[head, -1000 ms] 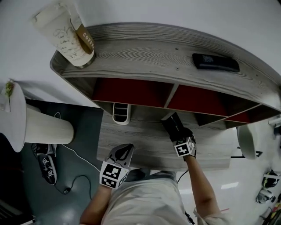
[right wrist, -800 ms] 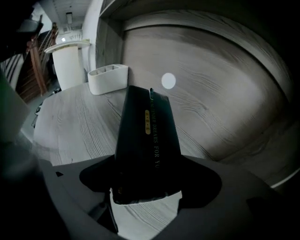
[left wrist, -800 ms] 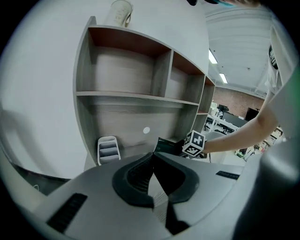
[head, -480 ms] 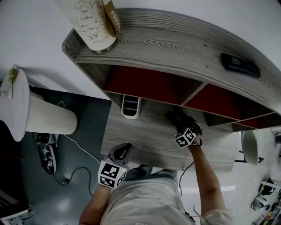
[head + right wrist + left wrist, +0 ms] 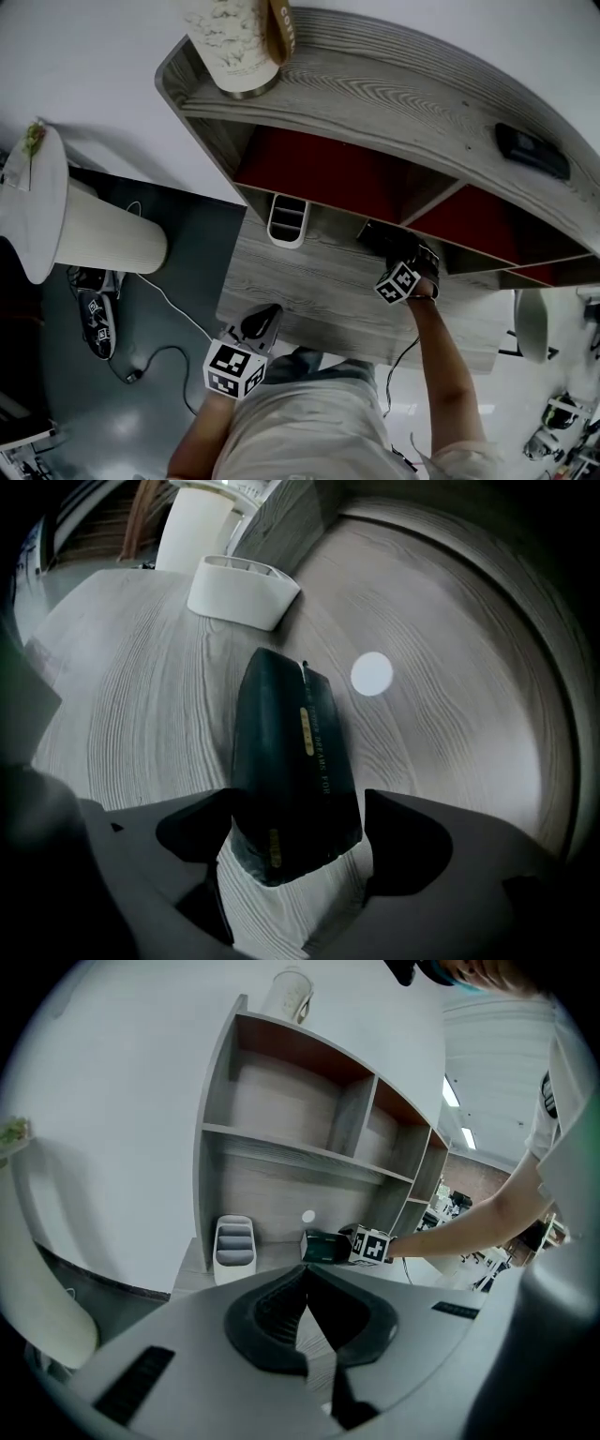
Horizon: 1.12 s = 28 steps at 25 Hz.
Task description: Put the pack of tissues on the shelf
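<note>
The pack of tissues (image 5: pixel 373 236) is dark green with gold print and lies lengthwise between the jaws of my right gripper (image 5: pixel 384 251). It sits low over the wooden desk (image 5: pixel 309 291), at the back under the shelf unit (image 5: pixel 394 103). In the right gripper view both jaws press the pack's (image 5: pixel 291 761) near end, so the right gripper (image 5: pixel 295 822) is shut on it. From the left gripper view the pack (image 5: pixel 323 1246) points toward the back panel. My left gripper (image 5: pixel 267 317) hovers at the desk's front edge, its jaws (image 5: pixel 306 1283) shut and empty.
A white compartment organizer (image 5: pixel 287 220) stands left of the pack against the back panel. A paper coffee cup (image 5: pixel 239 42) and a dark remote (image 5: pixel 532 150) rest on the shelf top. A white round disc (image 5: pixel 372 673) marks the back panel. A white round table (image 5: pixel 37 216) stands at left.
My right gripper has carried the pack further back over the desk, toward the panel under the shelf. The left gripper has stayed at the front edge.
</note>
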Each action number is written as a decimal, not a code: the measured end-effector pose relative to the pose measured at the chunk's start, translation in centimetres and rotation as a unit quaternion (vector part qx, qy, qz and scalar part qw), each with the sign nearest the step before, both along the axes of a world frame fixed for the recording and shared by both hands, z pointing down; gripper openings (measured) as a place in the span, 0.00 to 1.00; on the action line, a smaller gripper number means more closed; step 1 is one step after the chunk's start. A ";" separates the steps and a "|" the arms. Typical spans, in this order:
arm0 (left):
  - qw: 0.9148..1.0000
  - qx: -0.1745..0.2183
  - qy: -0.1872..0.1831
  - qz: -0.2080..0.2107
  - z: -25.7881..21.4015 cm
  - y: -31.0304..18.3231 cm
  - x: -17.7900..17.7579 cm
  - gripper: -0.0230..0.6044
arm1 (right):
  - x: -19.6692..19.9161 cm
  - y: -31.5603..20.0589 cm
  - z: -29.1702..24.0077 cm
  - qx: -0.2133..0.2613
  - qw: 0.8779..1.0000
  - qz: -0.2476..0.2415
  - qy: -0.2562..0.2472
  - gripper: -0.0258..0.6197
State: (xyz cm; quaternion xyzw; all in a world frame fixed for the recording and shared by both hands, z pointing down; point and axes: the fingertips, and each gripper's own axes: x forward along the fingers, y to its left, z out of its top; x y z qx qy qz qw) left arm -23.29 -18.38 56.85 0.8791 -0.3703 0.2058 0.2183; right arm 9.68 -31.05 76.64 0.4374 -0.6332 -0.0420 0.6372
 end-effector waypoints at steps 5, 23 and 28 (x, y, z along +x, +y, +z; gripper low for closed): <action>1.000 -0.006 0.007 0.001 0.1 0.2 0.0 0.06 | -1.1 0.0 -1.7 0.029 0.999 -0.019 -0.006 0.71; 0.999 -0.008 0.000 -0.032 0.4 1.6 -0.8 0.06 | -2.6 -0.2 -2.1 0.065 0.994 -0.056 0.068 0.32; 0.999 -0.007 -0.006 -0.047 0.2 2.1 -0.8 0.06 | -1.7 -2.1 -1.9 0.065 0.992 -0.058 0.087 0.32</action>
